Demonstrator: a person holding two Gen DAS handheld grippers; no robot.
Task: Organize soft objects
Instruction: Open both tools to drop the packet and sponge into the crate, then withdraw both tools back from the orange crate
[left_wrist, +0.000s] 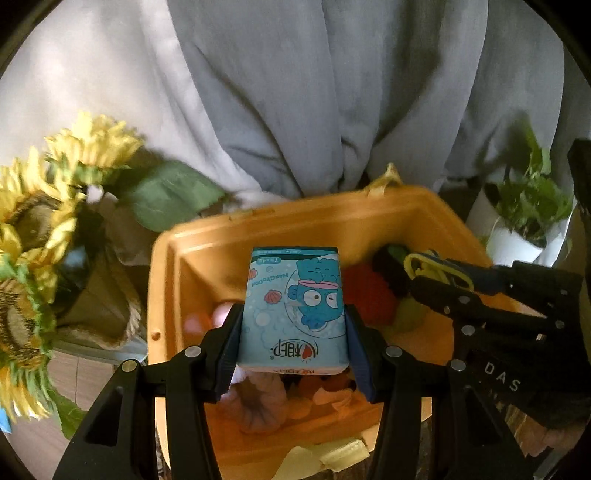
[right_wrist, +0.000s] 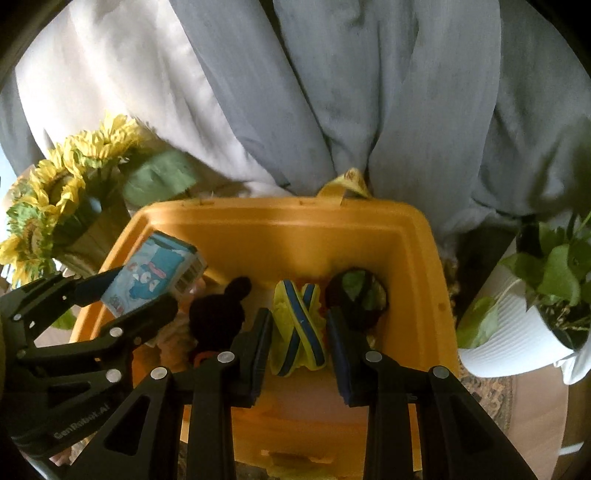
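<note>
My left gripper (left_wrist: 293, 314) is shut on a light-blue tissue pack (left_wrist: 293, 308) with a blue cartoon fish, held over the orange bin (left_wrist: 295, 218). The pack also shows in the right wrist view (right_wrist: 155, 271), between the left fingers. My right gripper (right_wrist: 299, 321) is over the same orange bin (right_wrist: 280, 218), its jaws a hand's width apart around a yellow and blue striped band (right_wrist: 299, 326). I cannot tell whether they press on it. In the bin lie a black plush (right_wrist: 218, 314), a dark round piece (right_wrist: 356, 299), a red soft thing (left_wrist: 369, 291) and pink ruffled fabric (left_wrist: 258, 402).
Yellow artificial sunflowers (left_wrist: 33, 221) stand left of the bin. A white pot with a green plant (right_wrist: 524, 328) stands to its right. Grey and white curtains (left_wrist: 314, 92) hang behind. A wooden surface (right_wrist: 532, 417) lies below the pot.
</note>
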